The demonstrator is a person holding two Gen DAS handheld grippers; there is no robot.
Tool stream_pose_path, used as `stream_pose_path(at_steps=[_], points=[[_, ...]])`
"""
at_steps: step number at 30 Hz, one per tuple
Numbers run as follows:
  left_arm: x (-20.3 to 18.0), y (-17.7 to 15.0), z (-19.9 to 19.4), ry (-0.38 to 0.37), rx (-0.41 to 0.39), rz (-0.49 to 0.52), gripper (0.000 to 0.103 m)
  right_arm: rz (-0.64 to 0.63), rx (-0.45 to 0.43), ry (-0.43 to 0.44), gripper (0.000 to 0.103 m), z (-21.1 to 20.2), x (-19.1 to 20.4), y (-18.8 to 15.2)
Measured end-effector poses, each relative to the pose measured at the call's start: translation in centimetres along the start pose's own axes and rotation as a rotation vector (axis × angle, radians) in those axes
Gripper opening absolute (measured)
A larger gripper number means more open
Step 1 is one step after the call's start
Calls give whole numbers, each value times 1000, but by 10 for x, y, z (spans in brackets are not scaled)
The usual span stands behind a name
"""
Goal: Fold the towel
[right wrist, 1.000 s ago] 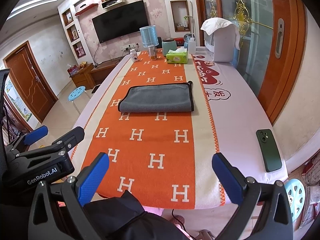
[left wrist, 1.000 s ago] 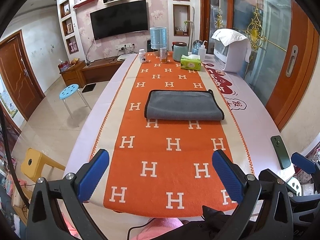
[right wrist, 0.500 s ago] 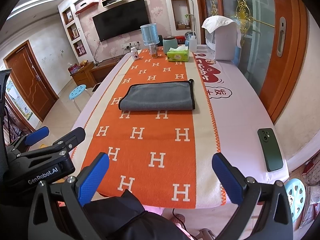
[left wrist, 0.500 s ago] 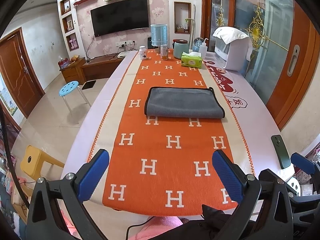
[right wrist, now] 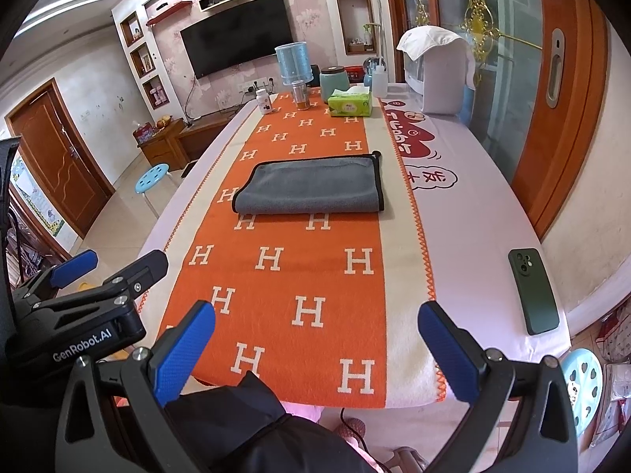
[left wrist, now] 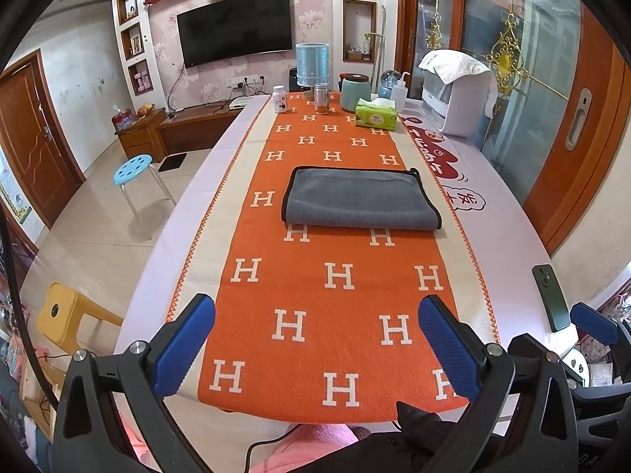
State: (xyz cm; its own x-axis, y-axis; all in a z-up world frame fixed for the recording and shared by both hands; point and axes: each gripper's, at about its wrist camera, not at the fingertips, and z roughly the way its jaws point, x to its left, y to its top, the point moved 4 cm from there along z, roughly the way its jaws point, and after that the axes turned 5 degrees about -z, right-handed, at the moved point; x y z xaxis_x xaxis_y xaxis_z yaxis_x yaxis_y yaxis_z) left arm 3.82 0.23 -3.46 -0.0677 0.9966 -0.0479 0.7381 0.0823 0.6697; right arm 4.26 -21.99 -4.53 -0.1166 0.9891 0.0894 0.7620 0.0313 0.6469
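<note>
Living-room dining table (left wrist: 508, 213) carries an orange runner (left wrist: 339, 276) patterned with white H letters; on the runner's middle section lies the grey towel (left wrist: 359, 201) (right wrist: 311, 189), folded flat into a wide rectangle; black piping edges its far side and both short ends; the rounded fold faces the near end of the table; a small black loop projects at the far right corner; the nap looks smooth, without visible creases. Beyond the towel, at the far end, stand a green tissue box (left wrist: 375, 117), a teal canister (left wrist: 355, 92) and a white pill bottle (left wrist: 279, 99); a dark green phone (right wrist: 533, 291) lies on the near right edge, well apart from the towel. Left gripper (left wrist: 315, 339): blue fingers spread wide, holding nothing, above the near runner end; right gripper (right wrist: 315, 339): likewise spread wide and empty.
</note>
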Motion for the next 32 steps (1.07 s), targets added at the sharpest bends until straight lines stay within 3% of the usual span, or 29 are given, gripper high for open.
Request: stream_pose_path(at_steps=[32], points=[[0,-1,1,-1,4,-2,102,3,10,1,103,2,1,1]])
